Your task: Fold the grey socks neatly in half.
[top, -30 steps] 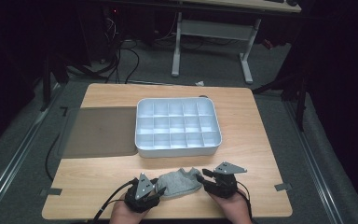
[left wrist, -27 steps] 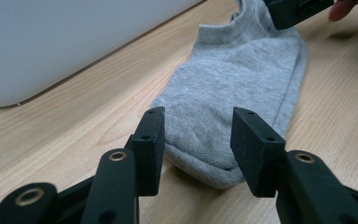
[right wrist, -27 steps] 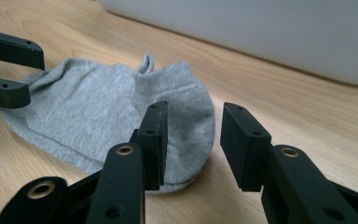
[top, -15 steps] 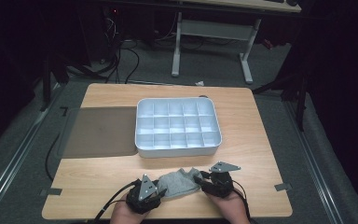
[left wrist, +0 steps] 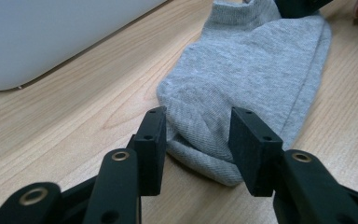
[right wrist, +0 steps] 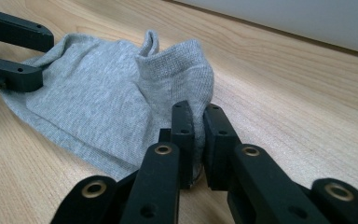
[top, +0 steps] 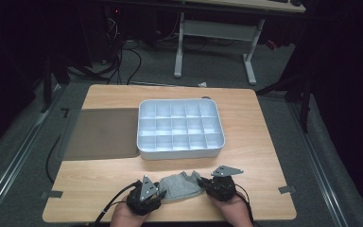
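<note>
Grey sock (top: 182,185), wooden table (top: 260,142), white compartment tray (top: 179,127), dark room

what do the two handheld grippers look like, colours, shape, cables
Both the left gripper and the right gripper are matte black, each with two jointed arms ending in flat rectangular pads. Brass-coloured rivets mark the joints. A grey three-cornered plate sits on top of each, and a black cable trails back from each past the hands.

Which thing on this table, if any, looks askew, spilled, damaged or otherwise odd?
Nothing is spilled or damaged. Only the grey sock looks untidy: it lies rumpled near the table's front edge, its cuff standing up, between the two grippers. The white divided tray sits square.
</note>
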{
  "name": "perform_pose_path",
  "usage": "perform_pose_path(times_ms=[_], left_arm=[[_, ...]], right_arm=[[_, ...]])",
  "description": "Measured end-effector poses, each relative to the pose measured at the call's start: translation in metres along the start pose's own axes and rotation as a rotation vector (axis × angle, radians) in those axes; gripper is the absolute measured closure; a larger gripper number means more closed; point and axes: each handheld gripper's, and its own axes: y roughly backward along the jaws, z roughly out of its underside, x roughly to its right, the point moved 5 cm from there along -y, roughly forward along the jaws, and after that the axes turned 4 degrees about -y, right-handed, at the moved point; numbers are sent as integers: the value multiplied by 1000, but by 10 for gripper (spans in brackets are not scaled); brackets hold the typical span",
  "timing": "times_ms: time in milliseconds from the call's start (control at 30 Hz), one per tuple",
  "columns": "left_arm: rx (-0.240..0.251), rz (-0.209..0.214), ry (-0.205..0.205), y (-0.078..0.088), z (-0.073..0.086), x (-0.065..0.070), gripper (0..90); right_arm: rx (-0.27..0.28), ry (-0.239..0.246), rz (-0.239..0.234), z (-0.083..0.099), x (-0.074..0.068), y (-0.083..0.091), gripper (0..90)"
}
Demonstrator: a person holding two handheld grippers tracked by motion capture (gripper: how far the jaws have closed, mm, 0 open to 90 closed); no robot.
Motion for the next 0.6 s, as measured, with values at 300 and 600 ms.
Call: perform_pose_path(times_ms=[300,600], left_arm=[[0,-13,10,-1,0,-1,585],[66,28,45,5,-23,4,613]], right_arm=[[87,-19,-6,-9,4,17,871],[79,4,1,-7,0,12,868]])
